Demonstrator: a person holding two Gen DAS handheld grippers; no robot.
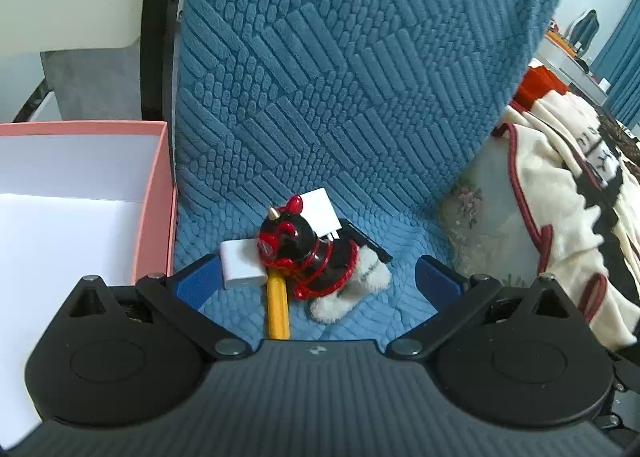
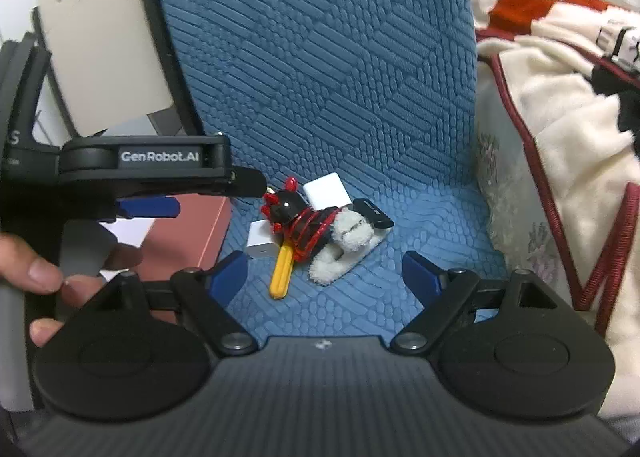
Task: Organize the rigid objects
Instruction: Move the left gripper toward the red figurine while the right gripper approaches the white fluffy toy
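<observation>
Your left gripper and right gripper both gape empty, framing the toy pile beside the seat-edge pink box

Blue textured cover; cream blanket beside it.

I see a small pile on the seat cushion, close to where it meets the backrest. The toy lies across the middle of the pile, over one end of the stick, which points toward me. A charger sits just left of the toy, touching it; another block lies behind it. A flat bar, maybe a drive, pokes out to the right rear. The box stands left of the pile, against the backrest. A blanket lies off to the right.
</observation>
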